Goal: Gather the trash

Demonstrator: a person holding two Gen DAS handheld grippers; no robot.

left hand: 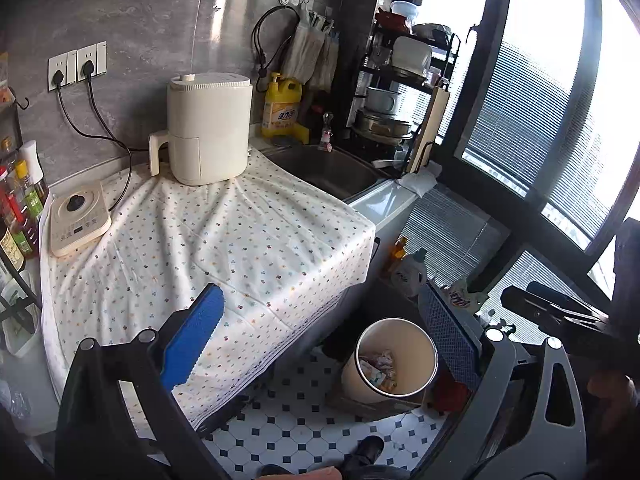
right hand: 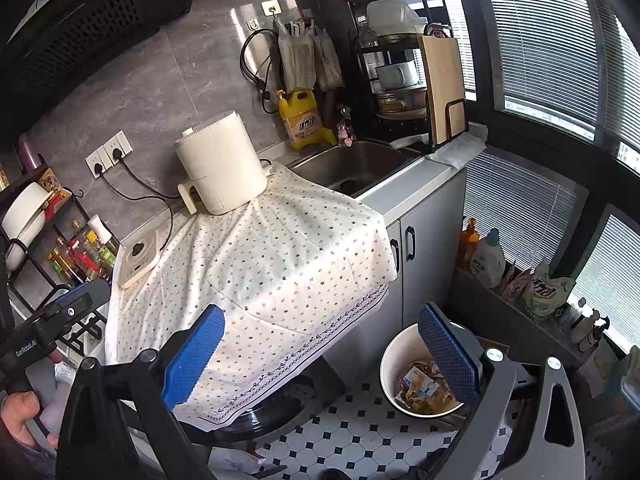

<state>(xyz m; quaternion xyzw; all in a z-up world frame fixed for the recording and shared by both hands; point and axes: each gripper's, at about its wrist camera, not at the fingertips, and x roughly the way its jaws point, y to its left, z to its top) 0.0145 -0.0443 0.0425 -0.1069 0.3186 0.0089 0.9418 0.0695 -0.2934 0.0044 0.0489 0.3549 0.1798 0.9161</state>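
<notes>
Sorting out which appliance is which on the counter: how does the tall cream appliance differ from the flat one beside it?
The air fryer is a tall upright cylinder; the induction cooker is a low flat slab. The air fryer has a handle sticking out of its lower front; the induction cooker has a black knob on top. The air fryer sits near the sink; the induction cooker sits near the bottle rack. Both are cream and rest on the dotted cloth.

Daylight enters through the slatted window blinds point(left hand: 532, 128) at right, overexposed to white glare. A sunlit band crosses the dotted white cloth point(right hand: 280, 280). Grey wall tiles point(left hand: 140, 12) show reflections. Strong fisheye curvature, dark vignetted corners; focus otherwise sharp
</notes>
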